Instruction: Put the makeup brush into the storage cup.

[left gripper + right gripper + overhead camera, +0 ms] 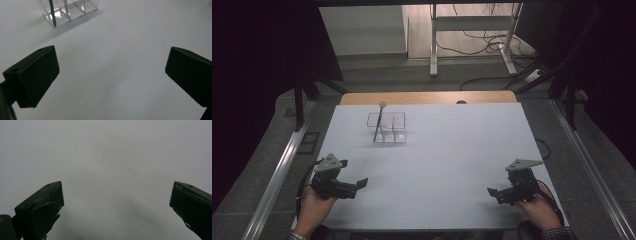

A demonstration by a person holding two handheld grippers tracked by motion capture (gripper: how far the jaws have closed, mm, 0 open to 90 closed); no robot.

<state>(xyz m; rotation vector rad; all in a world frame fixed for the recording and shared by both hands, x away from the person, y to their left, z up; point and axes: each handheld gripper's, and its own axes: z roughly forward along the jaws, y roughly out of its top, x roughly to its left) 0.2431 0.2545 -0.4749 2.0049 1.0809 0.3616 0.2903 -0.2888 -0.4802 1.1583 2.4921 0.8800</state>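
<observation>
A: What could go wrong from here?

B: The clear divided box (386,127) looks light, and a thin stick (379,121) is propped in it. If the stick is taken too low or pulled sideways, the box is likely to be tipped or dragged across the white table (452,165). That is a judgement, not something seen.

A: How are the tongs held?

B: The left gripper (360,184) is held near the table's front left, its jaws spread wide with nothing between them. The right gripper (491,191) is held near the front right, jaws likewise spread and empty; bare table surface is seen between them in the right gripper view.

A: Where is the stick, and how is it aimed?

B: It is found in the box toward the far side of the table, left of centre, well apart from both grippers. Its long axis is set steeply, nearly upright, with a slight lean. The pale rounded end (383,105) is pointed up and away, above the box rim; the dark lower end is rested inside a left compartment, as is suggested in the left gripper view, where the box (68,12) and the dark shaft (52,11) are seen at the top.

A: Any other risk?

B: A thin shaft may be slipped or twisted between broad jaws if it is pinched off-centre.
</observation>
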